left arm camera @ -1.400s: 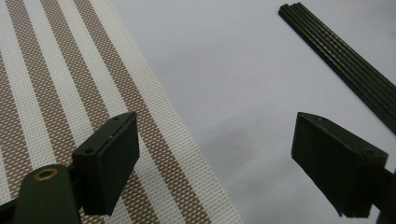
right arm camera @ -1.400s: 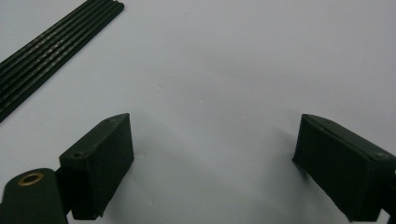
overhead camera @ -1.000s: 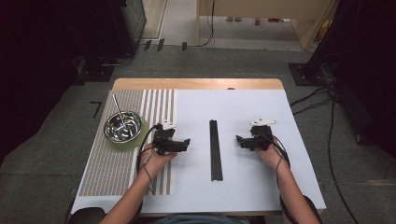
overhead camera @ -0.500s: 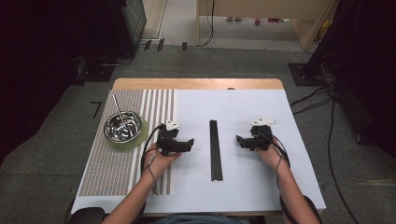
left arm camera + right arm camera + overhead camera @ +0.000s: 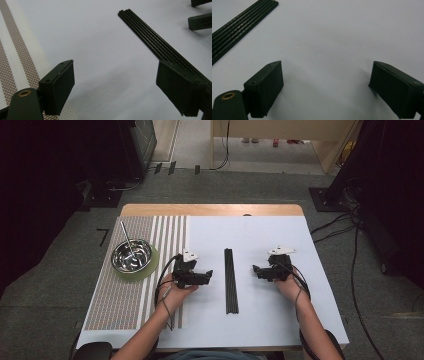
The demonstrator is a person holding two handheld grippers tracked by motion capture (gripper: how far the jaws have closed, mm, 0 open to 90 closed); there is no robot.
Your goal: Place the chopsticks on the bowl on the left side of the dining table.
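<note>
seen from above: a white sheet [image 5: 260,235] over a table, with a bundle of thin black rods [image 5: 230,281] lying straight at its middle, running near to far. left gripper [image 5: 206,276] held just left of the bundle, jaws spread wide and holding nothing, pointed right toward the rods. right gripper [image 5: 256,270] held just right of the bundle, jaws likewise spread and empty, pointed left. rods untouched, resting between the two grippers — apart from both.

along the left gripper's own jaws: rods [image 5: 152,42] stretching away past the right-hand jaw, striped woven mat [image 5: 15,55] at the left edge. along the right gripper's own jaws: bare white sheet between them, rods [image 5: 239,25] at upper left.

far left on the table — a shiny metal bowl [image 5: 131,255] on a green coaster [image 5: 150,268], a thin metal stick [image 5: 126,236] leaning in the bowl, all on the striped mat.
</note>
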